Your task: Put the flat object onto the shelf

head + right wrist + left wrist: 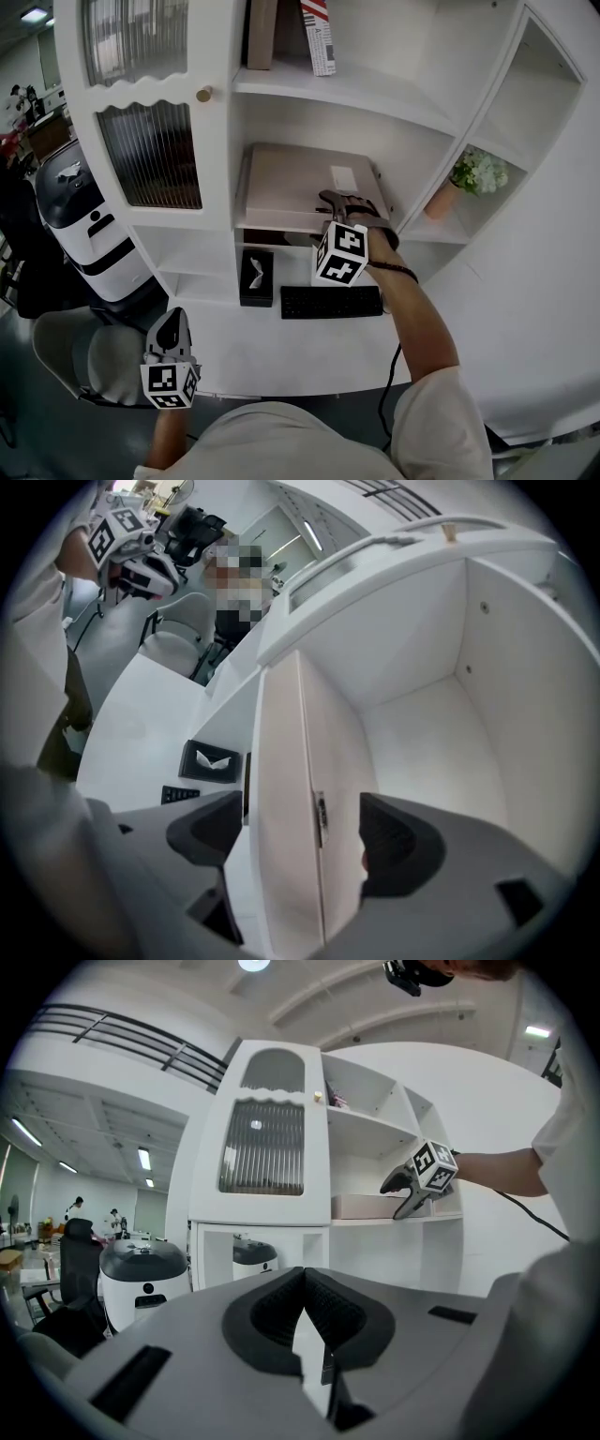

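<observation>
A flat beige box [300,183] lies on the middle shelf [281,228] of a white cabinet. My right gripper [345,202] reaches over its front right corner. In the right gripper view the box [286,789] stands edge-on between the two pads [211,827], with a small gap on each side, so the right gripper [305,832] is open around it. My left gripper [172,319] hangs low at the left, off the desk's front edge, shut and empty. In the left gripper view the left gripper [304,1277] has its pads meeting, and the right gripper [396,1200] shows far off at the box [361,1206].
On the desk below the shelf lie a black keyboard [330,302] and a black tissue box [255,277]. A potted plant [473,178] stands in the right compartment. Books [319,33] sit on the upper shelf. A ribbed-glass door [150,155], a white machine [89,225] and a chair [89,352] are at the left.
</observation>
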A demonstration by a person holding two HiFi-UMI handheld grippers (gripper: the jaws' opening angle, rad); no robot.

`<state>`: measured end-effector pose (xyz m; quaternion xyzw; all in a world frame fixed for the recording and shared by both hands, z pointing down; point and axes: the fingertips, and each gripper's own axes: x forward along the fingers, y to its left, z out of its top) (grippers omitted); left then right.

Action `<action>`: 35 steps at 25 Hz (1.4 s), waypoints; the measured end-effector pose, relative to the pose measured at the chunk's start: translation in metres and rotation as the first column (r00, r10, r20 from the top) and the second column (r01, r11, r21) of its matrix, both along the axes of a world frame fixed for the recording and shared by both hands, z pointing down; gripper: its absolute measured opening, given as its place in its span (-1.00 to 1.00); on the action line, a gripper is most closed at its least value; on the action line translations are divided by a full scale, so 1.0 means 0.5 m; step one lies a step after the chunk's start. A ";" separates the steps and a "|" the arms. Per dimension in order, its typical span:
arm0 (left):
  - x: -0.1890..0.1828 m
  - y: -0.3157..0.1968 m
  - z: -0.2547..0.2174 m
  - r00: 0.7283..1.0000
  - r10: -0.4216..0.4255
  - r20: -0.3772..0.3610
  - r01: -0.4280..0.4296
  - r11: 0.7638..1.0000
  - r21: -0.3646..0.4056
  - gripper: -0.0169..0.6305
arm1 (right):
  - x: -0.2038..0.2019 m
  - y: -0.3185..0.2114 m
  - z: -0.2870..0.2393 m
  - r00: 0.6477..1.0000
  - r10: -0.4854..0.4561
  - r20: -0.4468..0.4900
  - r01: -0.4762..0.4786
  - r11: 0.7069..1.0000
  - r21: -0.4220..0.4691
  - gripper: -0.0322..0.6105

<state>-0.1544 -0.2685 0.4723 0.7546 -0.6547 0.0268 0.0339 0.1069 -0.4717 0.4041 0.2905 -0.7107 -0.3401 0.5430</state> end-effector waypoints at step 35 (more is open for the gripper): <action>0.032 0.015 -0.017 0.999 0.052 0.014 -0.052 0.999 0.013 -0.94 | 0.059 0.249 -0.135 0.698 0.015 0.716 -0.204 0.962 0.179 -0.35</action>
